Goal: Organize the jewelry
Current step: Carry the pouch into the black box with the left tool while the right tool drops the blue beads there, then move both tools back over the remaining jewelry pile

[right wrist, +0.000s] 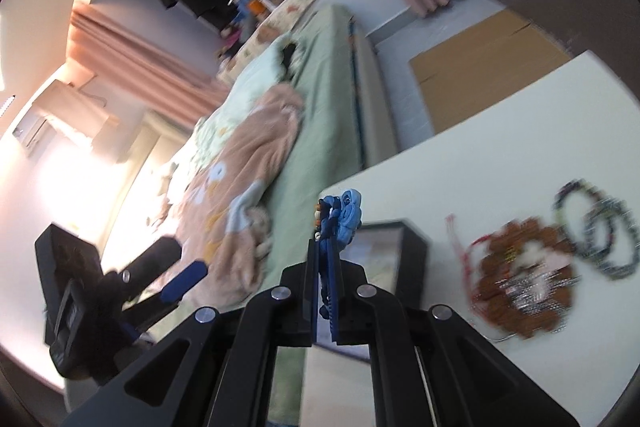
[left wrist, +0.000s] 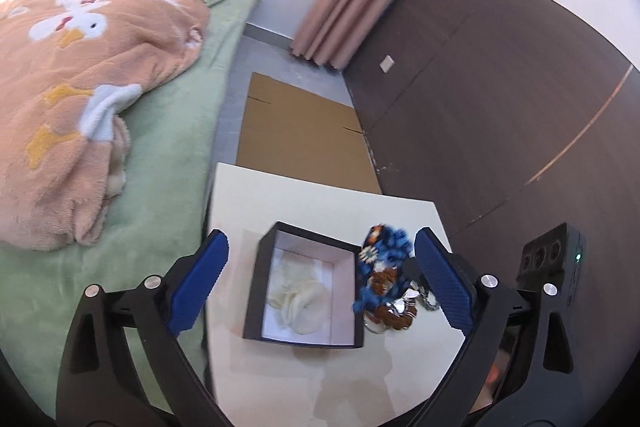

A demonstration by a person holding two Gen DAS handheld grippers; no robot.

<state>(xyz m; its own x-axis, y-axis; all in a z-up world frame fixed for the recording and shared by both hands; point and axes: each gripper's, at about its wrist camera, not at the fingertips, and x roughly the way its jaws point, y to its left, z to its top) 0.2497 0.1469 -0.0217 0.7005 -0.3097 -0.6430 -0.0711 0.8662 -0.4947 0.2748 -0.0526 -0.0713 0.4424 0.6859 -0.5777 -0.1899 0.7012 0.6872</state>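
Note:
A black box [left wrist: 252, 291] with a white lining stands open on the white table [left wrist: 320, 191], with a pale fluffy piece [left wrist: 300, 303] lying inside. My left gripper [left wrist: 320, 279] is open wide, its blue pads on either side of the box and touching nothing. My right gripper [right wrist: 326, 251] is shut on a blue beaded piece [right wrist: 346, 213], which hangs blurred just right of the box [left wrist: 386, 255]. A brown beaded ring [right wrist: 524, 287], dark bracelets [right wrist: 596, 235] and a red cord [right wrist: 460, 239] lie on the table [right wrist: 480, 147]. The box [right wrist: 412, 255] shows behind my right fingers.
A bed with a green sheet [left wrist: 172, 155] and a pink blanket [left wrist: 80, 99] runs along the table's left edge. Flat cardboard [left wrist: 300, 131] lies on the floor beyond the table. A dark panelled wall [left wrist: 500, 87] and a pink curtain [left wrist: 348, 7] stand to the right.

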